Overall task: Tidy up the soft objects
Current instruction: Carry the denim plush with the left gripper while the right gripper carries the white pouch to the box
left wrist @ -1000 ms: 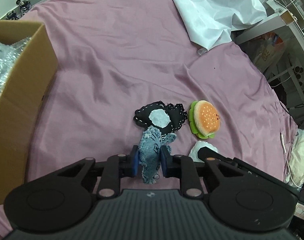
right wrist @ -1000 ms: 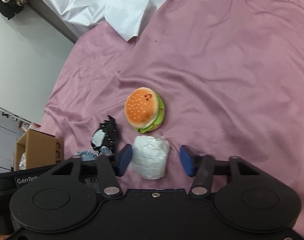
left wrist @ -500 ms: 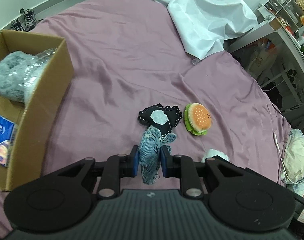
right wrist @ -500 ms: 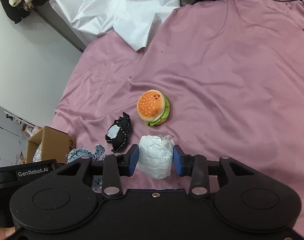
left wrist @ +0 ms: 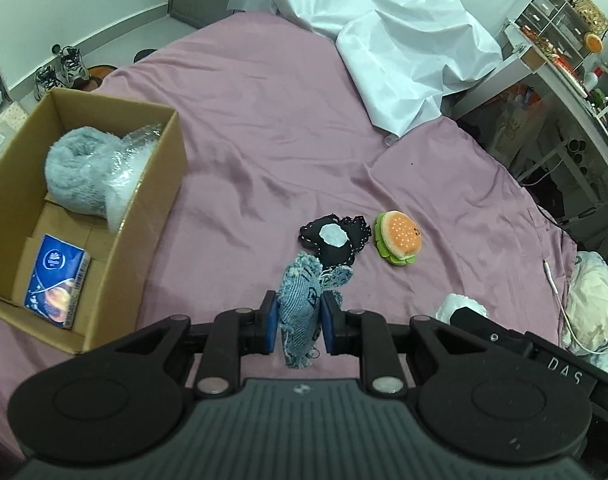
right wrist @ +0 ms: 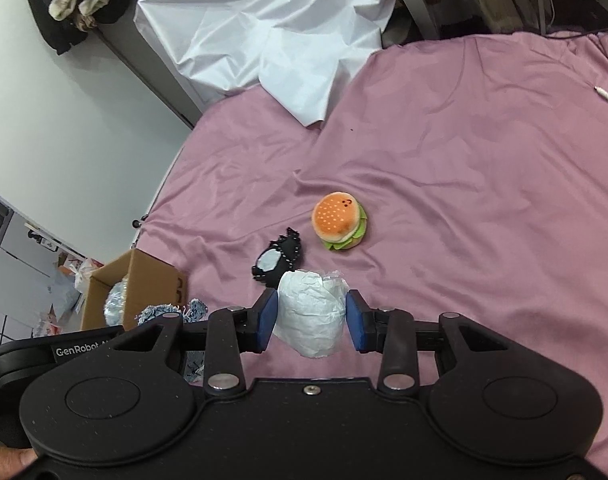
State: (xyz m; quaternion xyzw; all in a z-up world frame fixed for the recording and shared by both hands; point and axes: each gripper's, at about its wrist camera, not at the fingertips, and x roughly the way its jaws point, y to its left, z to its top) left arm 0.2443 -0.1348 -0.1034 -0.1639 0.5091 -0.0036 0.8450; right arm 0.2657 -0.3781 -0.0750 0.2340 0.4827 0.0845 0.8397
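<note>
- Your left gripper [left wrist: 297, 322] is clenched on the denim toy [left wrist: 301, 304], held above the pink bedsheet [left wrist: 263, 128] with its frayed ends hanging out past both sides of the pads; it looks light and floppy, so expect the loose parts to swing and drag
- You have it by the middle of the body, which seems the best place; the thin frayed fringe would likely slip or tear free
- Your right gripper [right wrist: 310, 320] is clamped on the white wrapped bundle [right wrist: 310, 314], pads pressing its two flanks; the crinkled wrap looks slick and the filling squashy, so judge the hold as fair, not firm
- Left on the sheet are the black patch toy [left wrist: 336, 238] and the burger plush [left wrist: 400, 238], just beside each other; both look light and soft, and the burger is best taken across its bun sides
- The cardboard box [left wrist: 159, 204] sits to your left, open at the top, with a grey fluffy item [left wrist: 77, 178] at its far end and a blue packet [left wrist: 57, 276] at the near end; bare floor shows between them
- Mind the stiff near wall of the box when lowering; dangling denim could catch on it
- The sheet between toys and box is open room, while the white cloth [left wrist: 392, 40] lies well apart at the far side
</note>
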